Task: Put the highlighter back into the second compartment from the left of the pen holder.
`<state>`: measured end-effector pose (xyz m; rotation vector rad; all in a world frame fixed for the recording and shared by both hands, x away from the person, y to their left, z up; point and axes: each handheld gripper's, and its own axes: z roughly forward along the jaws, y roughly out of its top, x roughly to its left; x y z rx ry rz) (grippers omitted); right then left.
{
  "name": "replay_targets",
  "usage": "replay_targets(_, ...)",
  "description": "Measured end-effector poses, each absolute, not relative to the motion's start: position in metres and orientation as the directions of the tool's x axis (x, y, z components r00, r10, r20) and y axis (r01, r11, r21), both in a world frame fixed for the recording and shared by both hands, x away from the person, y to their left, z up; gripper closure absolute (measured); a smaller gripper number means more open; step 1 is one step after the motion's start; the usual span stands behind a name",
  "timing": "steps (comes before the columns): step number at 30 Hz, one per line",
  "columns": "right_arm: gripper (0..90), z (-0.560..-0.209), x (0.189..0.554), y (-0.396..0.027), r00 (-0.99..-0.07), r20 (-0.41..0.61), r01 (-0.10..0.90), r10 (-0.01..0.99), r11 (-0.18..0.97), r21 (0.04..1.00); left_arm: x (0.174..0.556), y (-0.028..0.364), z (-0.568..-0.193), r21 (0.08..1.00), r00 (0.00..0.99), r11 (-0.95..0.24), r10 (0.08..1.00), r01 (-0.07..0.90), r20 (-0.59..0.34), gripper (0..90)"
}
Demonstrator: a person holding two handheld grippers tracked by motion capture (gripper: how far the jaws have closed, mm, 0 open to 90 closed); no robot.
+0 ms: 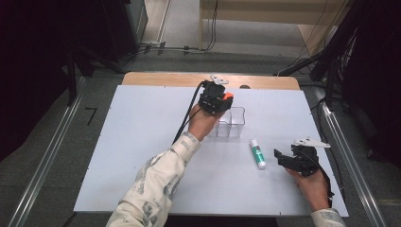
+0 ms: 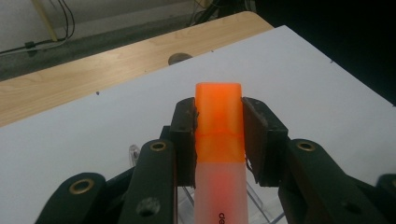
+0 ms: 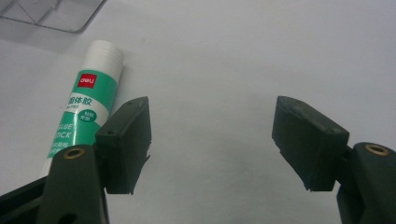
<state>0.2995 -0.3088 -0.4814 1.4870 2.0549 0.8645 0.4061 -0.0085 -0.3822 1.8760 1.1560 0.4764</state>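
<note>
While an orange highlighter (image 2: 218, 140) sits clamped in the left claw (image 1: 216, 101) above a clear bin (image 1: 231, 121), likely awaiting release into it, the right claw (image 3: 212, 144) gapes wide beside a glue stick (image 1: 257, 153) on the desk (image 1: 132, 142).

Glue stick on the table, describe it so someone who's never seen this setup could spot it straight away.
Start at the white table and find the clear plastic box near its middle. Just right of and nearer than the box lies the glue stick, a short tube with a white cap and green label, left of the open right gripper.
</note>
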Motion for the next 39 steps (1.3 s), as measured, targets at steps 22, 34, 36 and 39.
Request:
replay_targets(22,27.1,-0.481,0.299,-0.312,-0.313,0.001,0.662,0.950,0.218,0.717,0.427,-0.031,-0.383,0.815,0.490,-0.198,0.863,0.544,-0.118,67.2)
replay_targets(34,27.1,-0.481,0.299,-0.314,-0.310,0.002,0.661,0.951,0.214,0.719,0.437,-0.040,-0.386,0.817,0.486,-0.180,0.863,0.548,-0.136,67.0)
replay_targets(36,27.1,-0.481,0.298,-0.314,-0.308,0.003,0.664,0.951,0.213,0.717,0.438,-0.041,-0.387,0.817,0.484,-0.173,0.863,0.549,-0.143,67.0)
replay_targets(39,27.1,-0.481,0.298,-0.314,-0.308,0.003,0.663,0.952,0.212,0.718,0.439,-0.042,-0.387,0.816,0.486,-0.178,0.862,0.550,-0.139,67.0)
